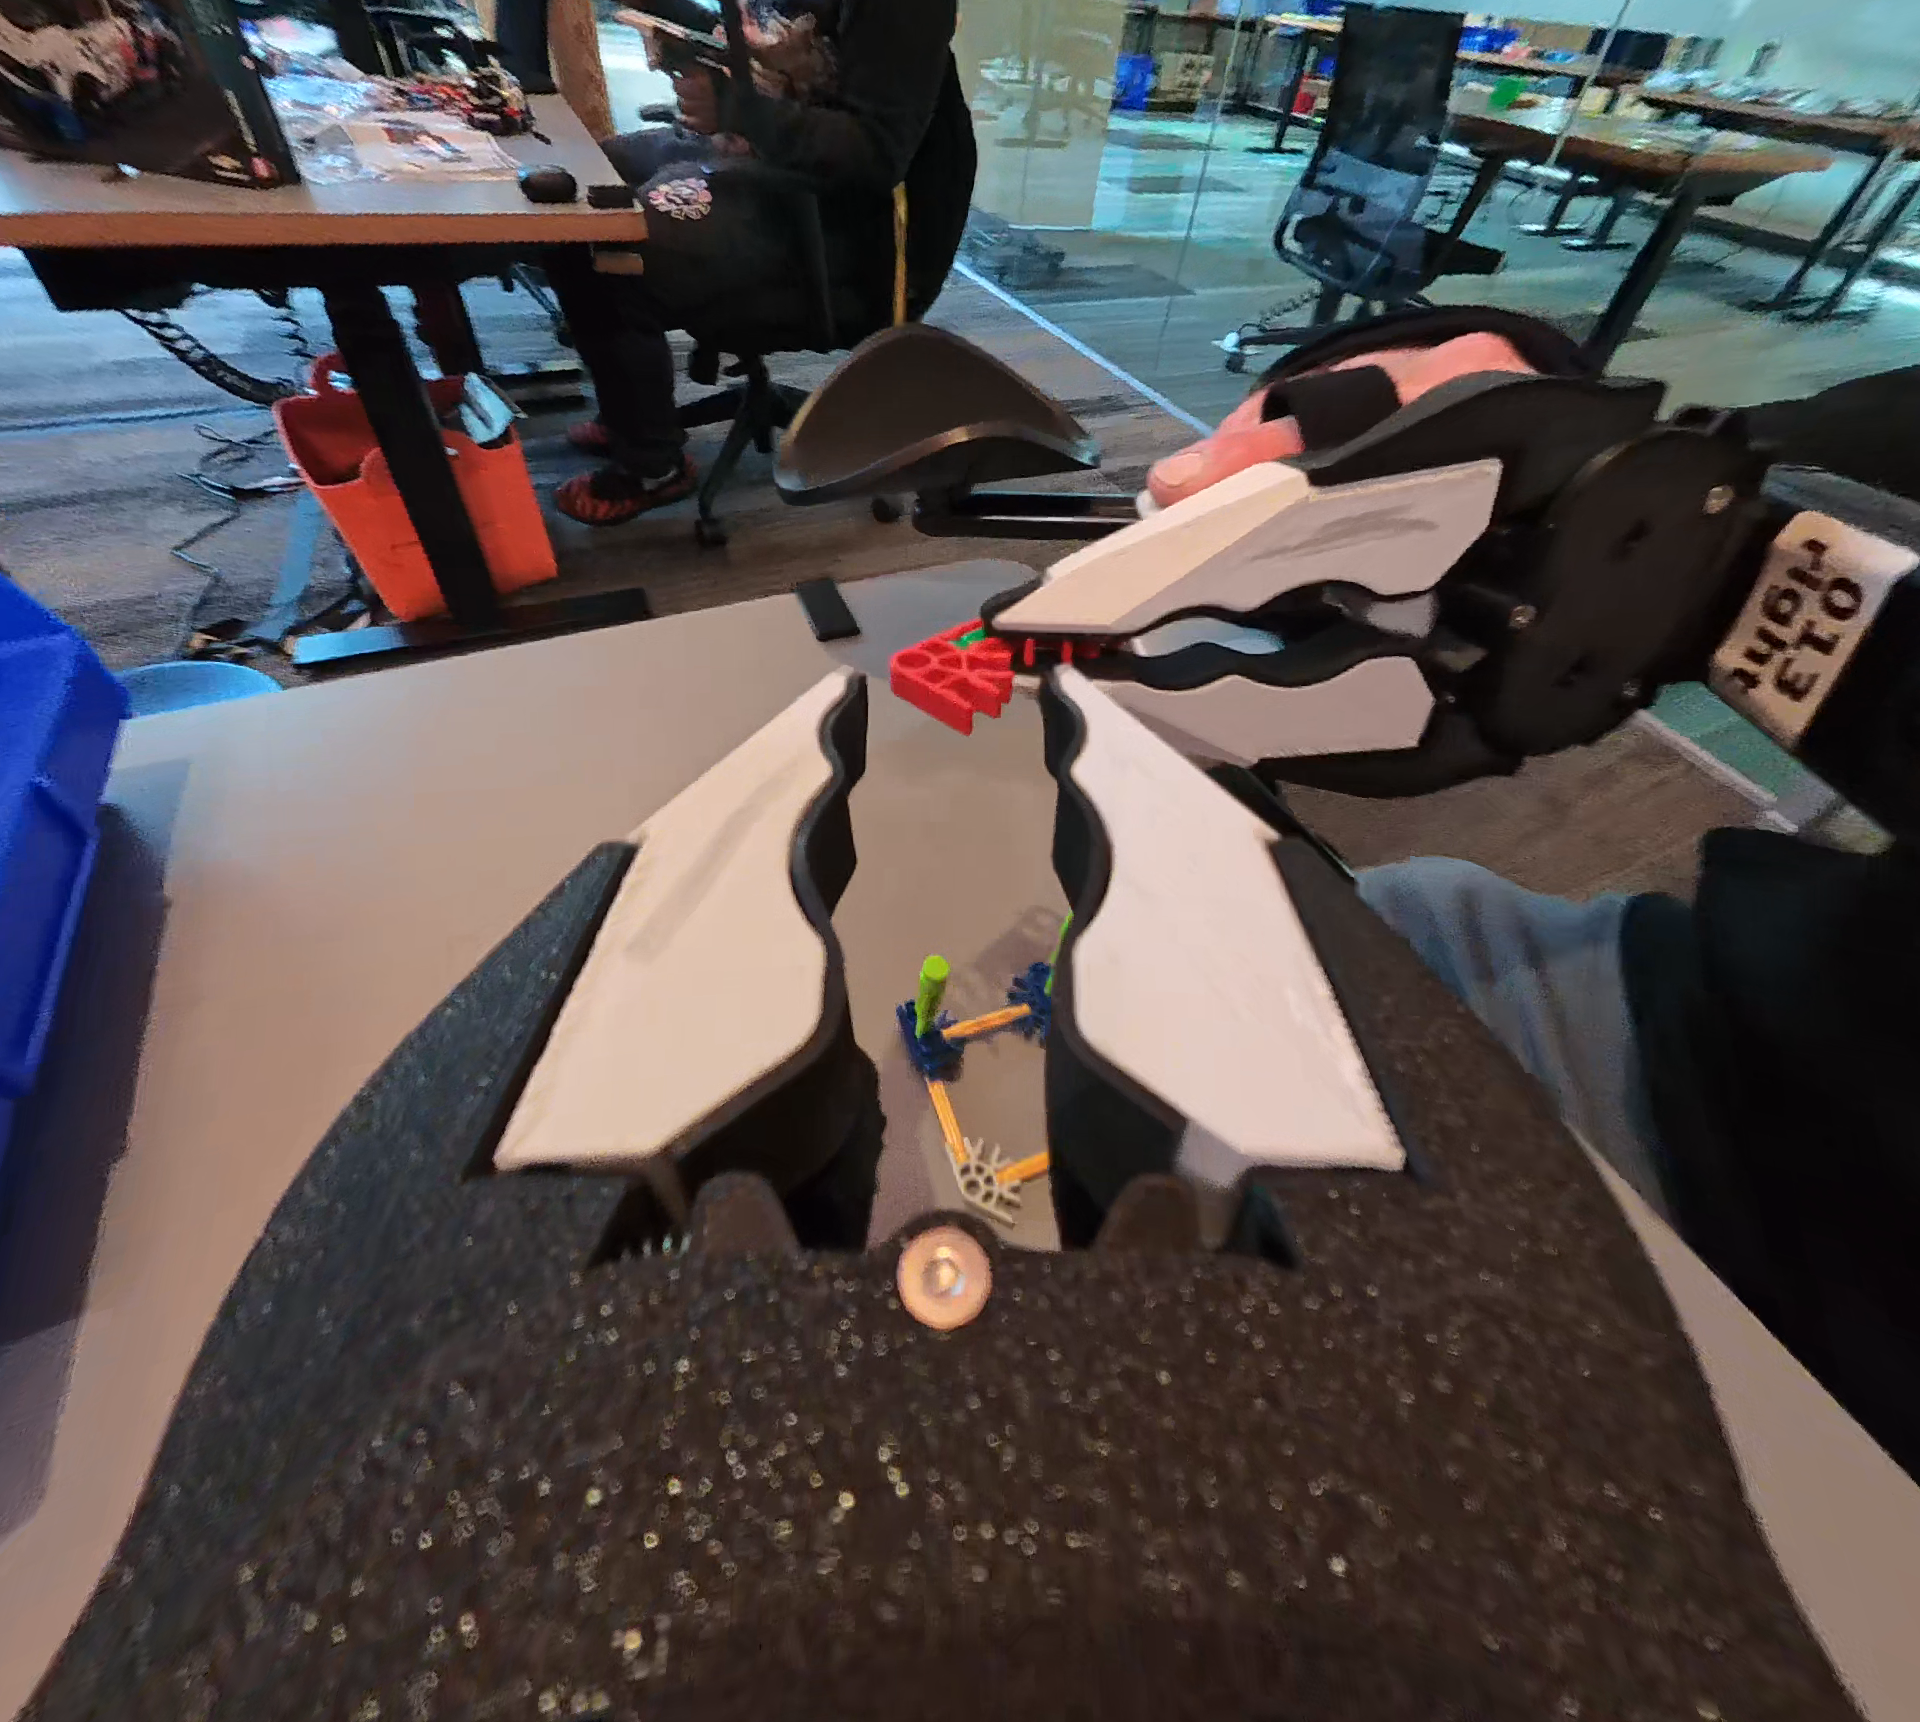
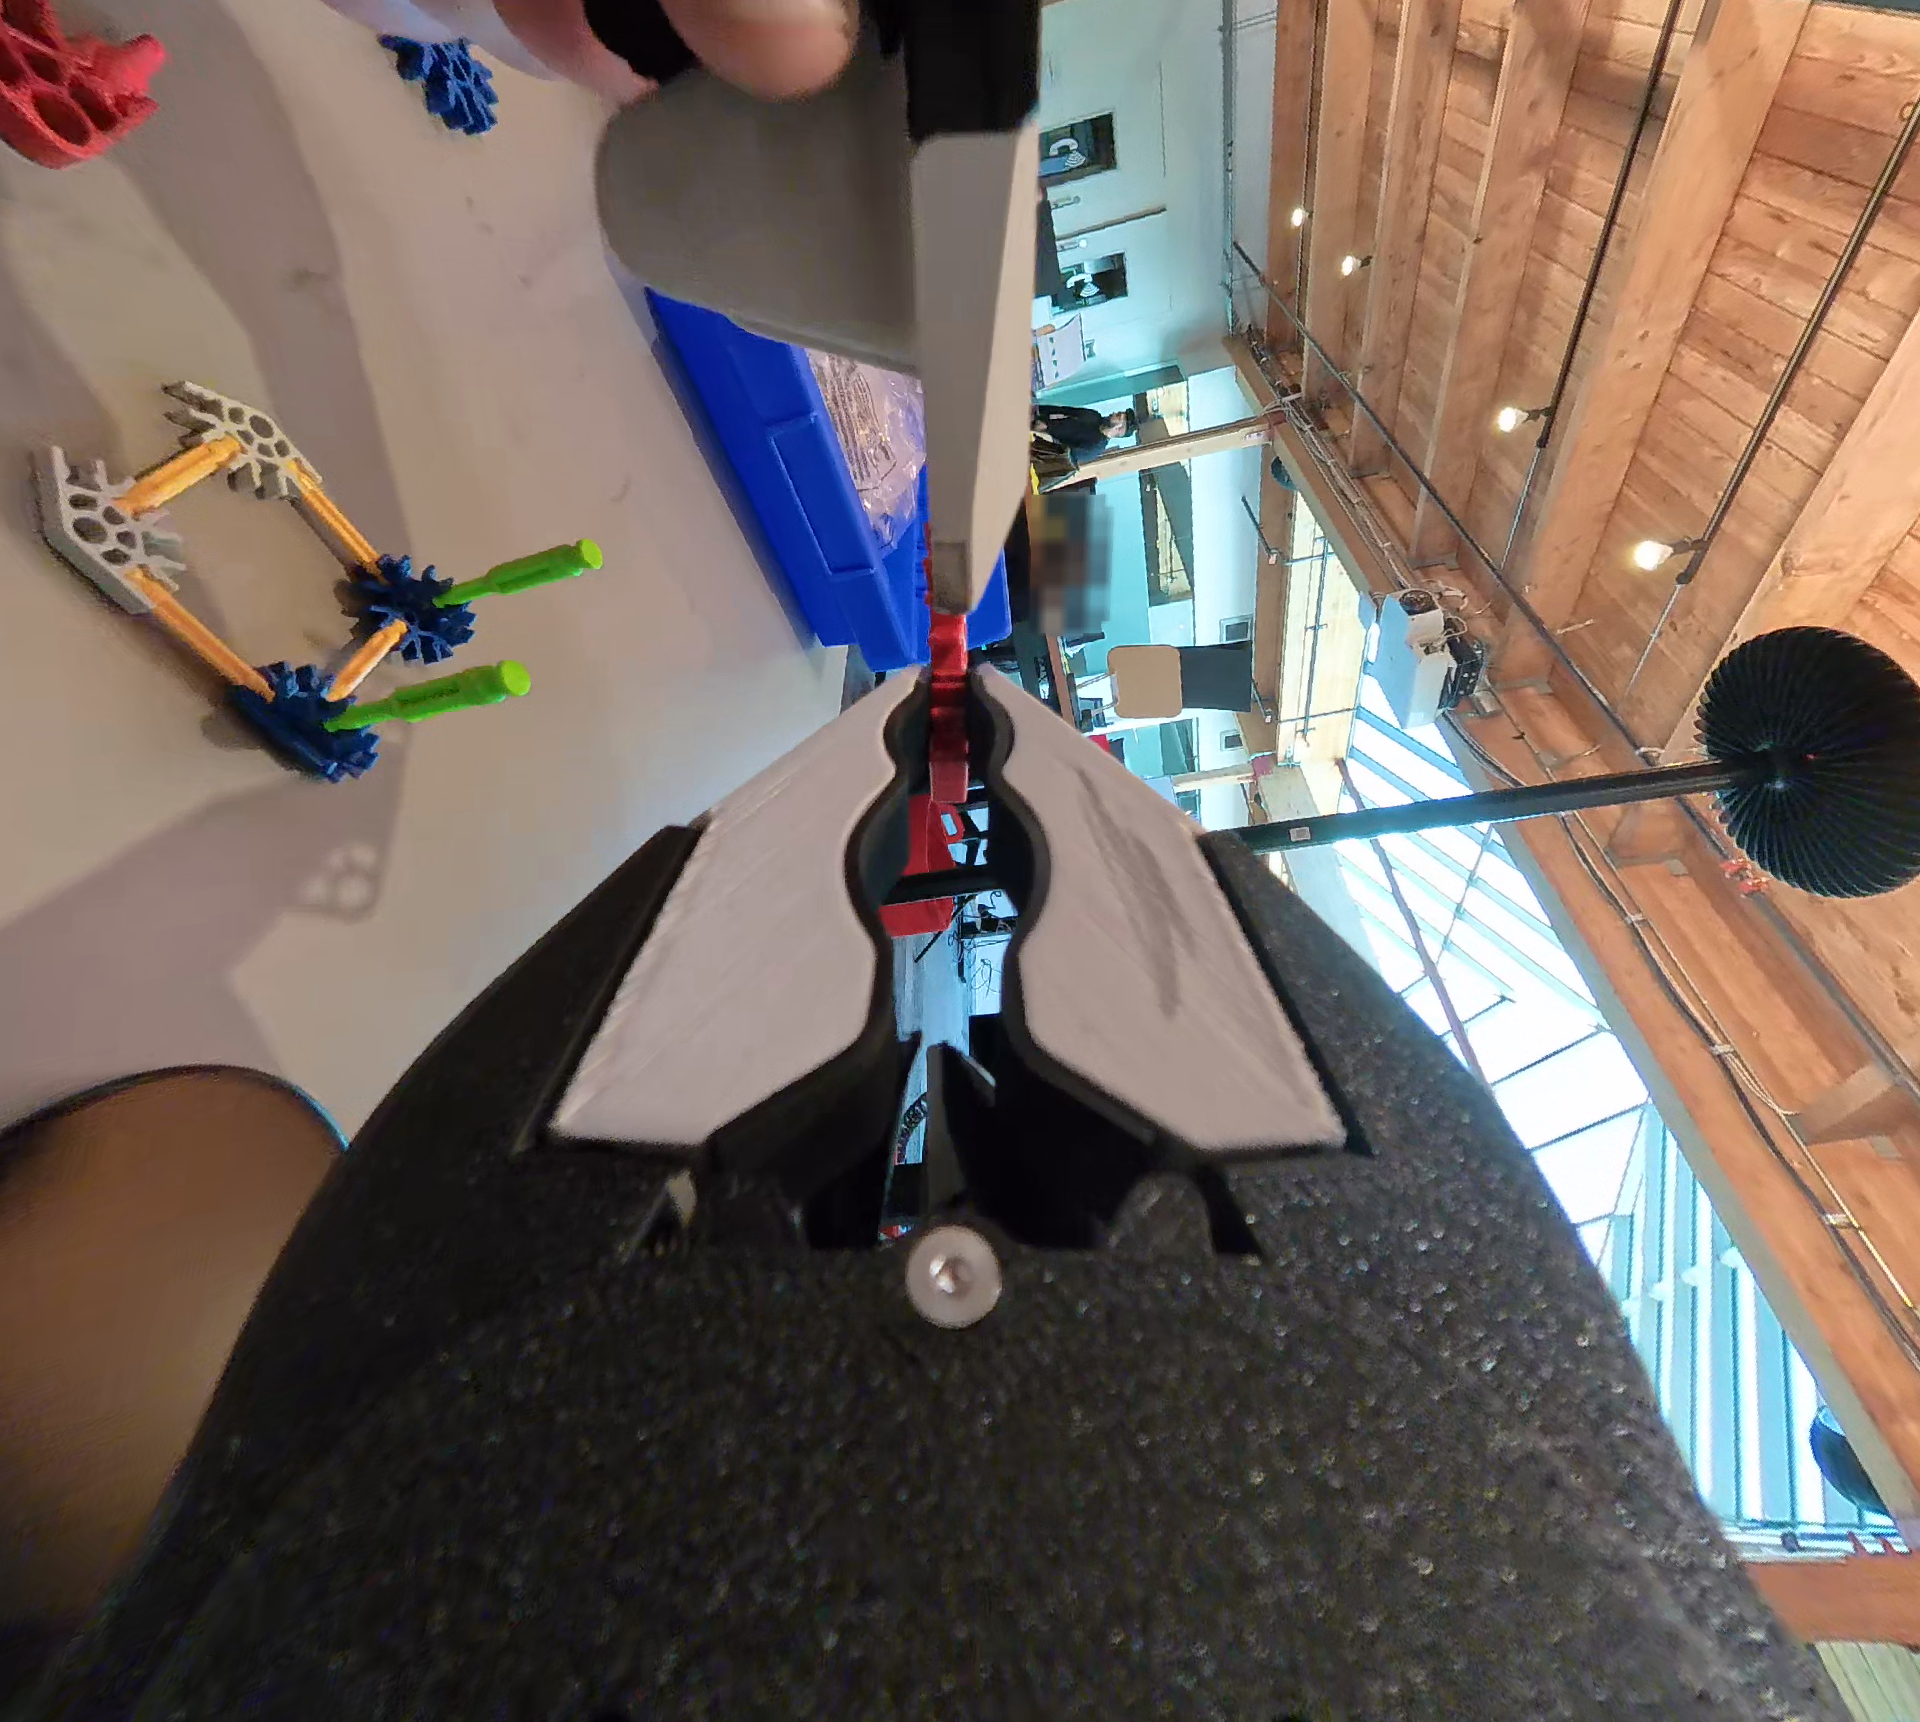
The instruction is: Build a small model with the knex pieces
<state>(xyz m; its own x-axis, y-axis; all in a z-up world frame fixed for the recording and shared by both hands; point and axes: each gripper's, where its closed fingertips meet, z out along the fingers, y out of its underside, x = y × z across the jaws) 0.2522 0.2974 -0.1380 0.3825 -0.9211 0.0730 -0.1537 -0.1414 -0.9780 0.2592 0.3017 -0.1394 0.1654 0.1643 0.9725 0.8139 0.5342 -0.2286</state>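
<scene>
The right claw is clamped on a red connector piece, holding it above the grey desk. The left claw stands apart, empty, its tips just beside that piece. A white printed band wraps the right claw's wrist. Only the right wrist view shows the whole rod-and-connector frame with two green rods, a loose red connector, a loose blue connector and the printed sheet inside the blue bin.

A blue bin stands at the table's left edge. Behind, a seated person at a wooden desk w/ a dark box; orange bag below.
</scene>
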